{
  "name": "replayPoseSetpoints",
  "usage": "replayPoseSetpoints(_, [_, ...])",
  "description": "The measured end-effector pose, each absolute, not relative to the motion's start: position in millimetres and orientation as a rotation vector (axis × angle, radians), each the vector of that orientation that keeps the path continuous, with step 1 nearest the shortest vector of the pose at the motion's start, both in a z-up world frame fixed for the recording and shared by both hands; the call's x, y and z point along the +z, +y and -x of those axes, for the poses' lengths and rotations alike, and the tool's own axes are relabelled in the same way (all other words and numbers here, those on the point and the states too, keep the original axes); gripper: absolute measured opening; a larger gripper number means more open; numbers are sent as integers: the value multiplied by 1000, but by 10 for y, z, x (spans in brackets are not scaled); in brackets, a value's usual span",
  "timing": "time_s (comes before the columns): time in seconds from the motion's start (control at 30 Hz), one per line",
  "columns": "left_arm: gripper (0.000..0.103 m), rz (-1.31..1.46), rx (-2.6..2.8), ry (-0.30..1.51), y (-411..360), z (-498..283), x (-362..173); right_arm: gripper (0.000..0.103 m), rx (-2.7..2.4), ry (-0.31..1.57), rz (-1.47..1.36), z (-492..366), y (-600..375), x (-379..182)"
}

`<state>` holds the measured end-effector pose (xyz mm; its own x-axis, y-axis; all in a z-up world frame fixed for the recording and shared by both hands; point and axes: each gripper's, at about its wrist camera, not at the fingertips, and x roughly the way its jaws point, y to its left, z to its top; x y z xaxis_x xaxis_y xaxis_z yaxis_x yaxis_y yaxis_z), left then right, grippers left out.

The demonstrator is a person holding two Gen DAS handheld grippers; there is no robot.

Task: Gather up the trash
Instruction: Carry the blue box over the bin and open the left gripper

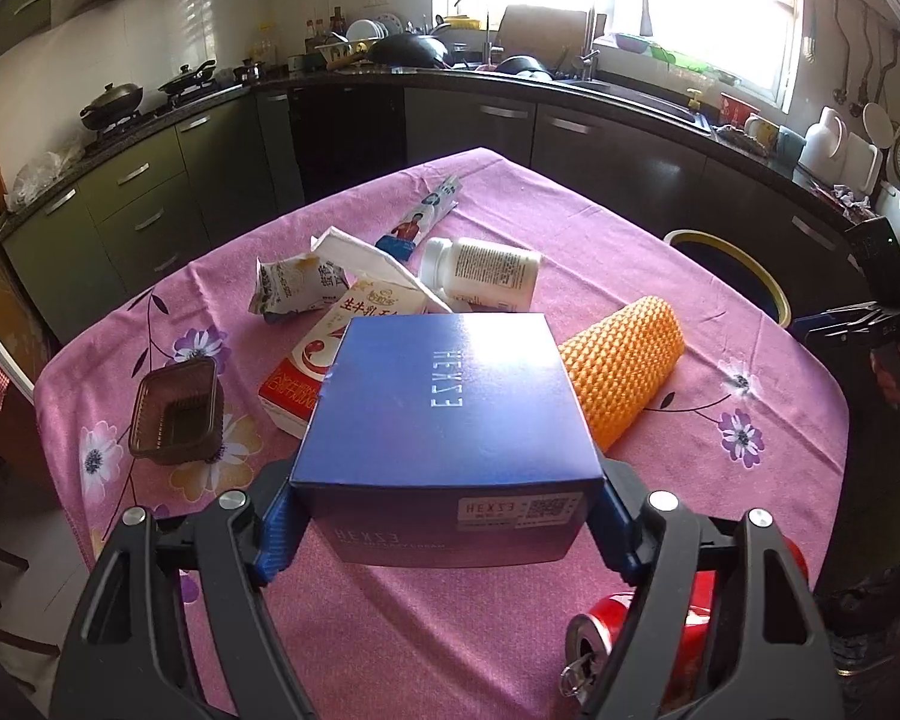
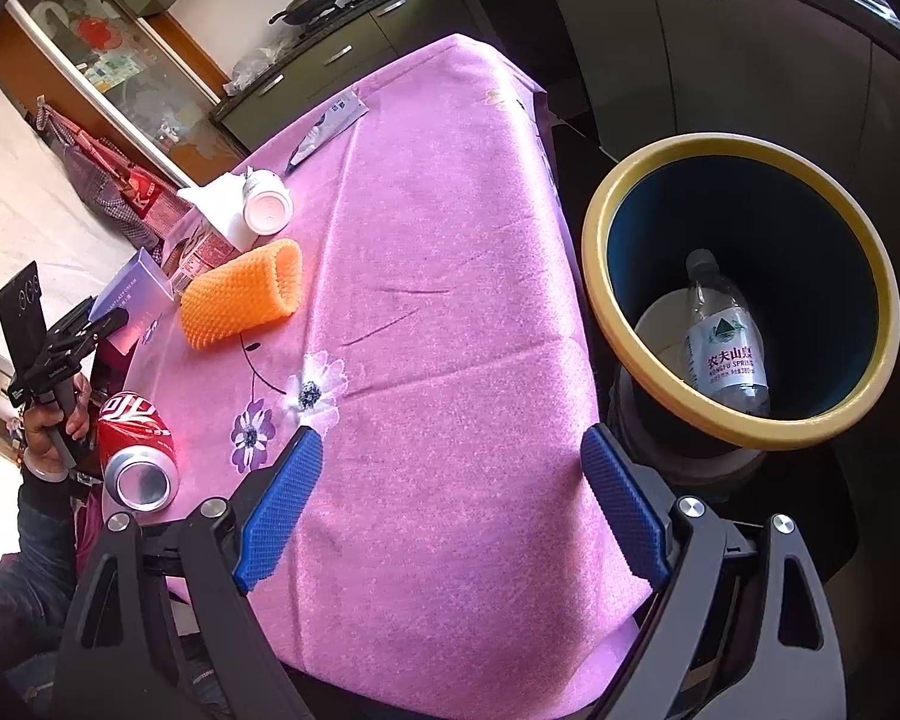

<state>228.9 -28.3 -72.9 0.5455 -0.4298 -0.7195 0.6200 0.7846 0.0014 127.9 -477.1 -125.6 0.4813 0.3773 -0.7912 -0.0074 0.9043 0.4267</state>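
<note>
My left gripper point(image 1: 444, 516) is shut on a blue HEXZE box point(image 1: 450, 408) and holds it above the pink table point(image 1: 570, 222); it also shows in the right wrist view point(image 2: 135, 294). Behind it lie an orange foam net sleeve point(image 1: 624, 366), a red-and-white milk carton point(image 1: 324, 360), a white pill bottle point(image 1: 480, 270), a crumpled white wrapper point(image 1: 294, 288), a long sachet point(image 1: 420, 222) and a brown plastic tray point(image 1: 177, 414). A red cola can point(image 1: 600, 642) lies near the front edge. My right gripper point(image 2: 450, 510) is open and empty over the table, beside the yellow-rimmed bin point(image 2: 606, 204), which holds a clear water bottle point(image 2: 726, 342).
Dark kitchen cabinets and a worktop with pots point(image 1: 111, 105) and a sink point(image 1: 624, 84) ring the table. The bin point(image 1: 768, 288) stands off the table's right edge. The cola can point(image 2: 138, 450) lies by the left hand.
</note>
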Motion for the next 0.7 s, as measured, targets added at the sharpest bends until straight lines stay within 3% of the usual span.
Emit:
replayPoseSetpoints(0.33, [73, -352, -757, 693, -870, -1912, -166, 87, 236, 971, -413, -999, -4910, -1047])
replayPoseSetpoints(0.7, [73, -454, -1057, 712, -2618, -1940, 86, 87, 78, 868, -527, -221, -5735, -1071])
